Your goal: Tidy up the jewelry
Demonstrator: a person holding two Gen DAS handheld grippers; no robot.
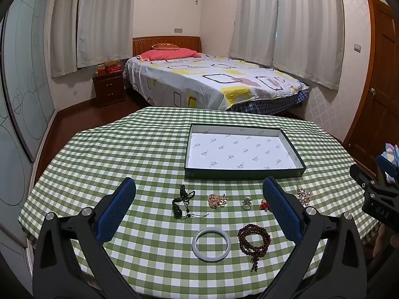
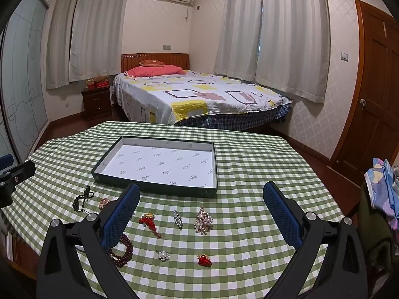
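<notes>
A shallow dark-walled box (image 1: 243, 173) with a white printed lining stands on the green checked tablecloth, holding nothing; the right wrist view shows the same box (image 2: 154, 186). Before it lie jewelry pieces: a black cord pendant (image 1: 183, 201), a gold chain (image 1: 215, 200), a ring (image 1: 247, 203), a pale bangle (image 1: 211, 244), dark red prayer beads (image 1: 253, 241). My left gripper (image 1: 199, 214) hangs open above these. My right gripper (image 2: 199, 218) is open over a pearl brooch (image 2: 204, 220), a rhinestone clip (image 2: 177, 219), a red tassel charm (image 2: 148, 220), a flower brooch (image 2: 163, 255) and a red charm (image 2: 204, 260).
The round table's edge (image 2: 324, 199) curves off on the right. A bed (image 1: 212, 82) stands beyond the table, a nightstand (image 1: 109, 88) to its left, a wooden door (image 2: 374, 87) at right. Folded cloth (image 2: 384, 189) sits at the right edge.
</notes>
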